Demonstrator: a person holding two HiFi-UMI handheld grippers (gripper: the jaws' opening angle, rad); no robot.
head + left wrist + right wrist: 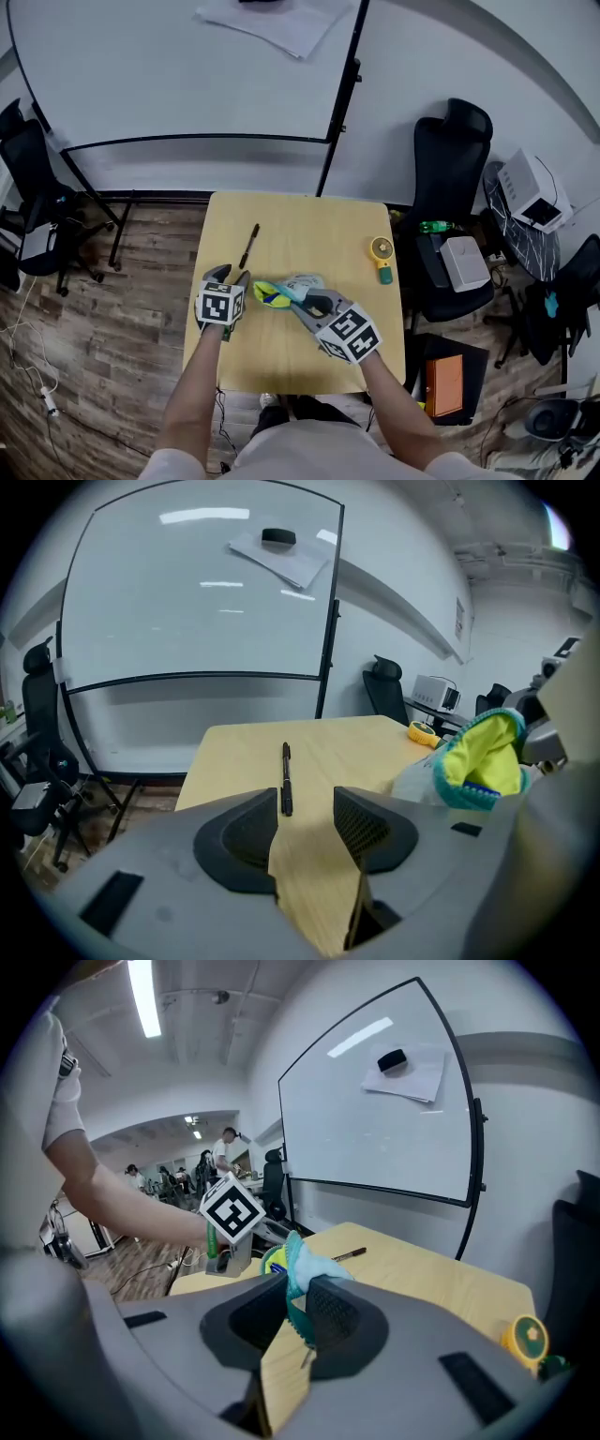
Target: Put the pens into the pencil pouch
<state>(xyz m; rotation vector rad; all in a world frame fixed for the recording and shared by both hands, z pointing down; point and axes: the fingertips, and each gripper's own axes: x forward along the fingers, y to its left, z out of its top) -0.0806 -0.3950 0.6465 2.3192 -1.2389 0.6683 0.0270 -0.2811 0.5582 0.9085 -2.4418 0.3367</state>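
Observation:
A black pen [249,246] lies on the wooden table [309,225], towards its far left; in the left gripper view the pen [286,778] is just ahead of the jaws. The teal pencil pouch [276,295] with a yellow lining is held up above the table's middle. My right gripper [313,304] is shut on the pouch's edge [294,1274]. My left gripper [228,275] is open and empty, just left of the pouch [481,759], whose open mouth faces it.
A yellow tape measure [381,249] lies near the table's right edge. A whiteboard [178,66] stands behind the table. Black office chairs [448,169] stand to the right and far left. A grey box [463,262] rests on the right chair's seat.

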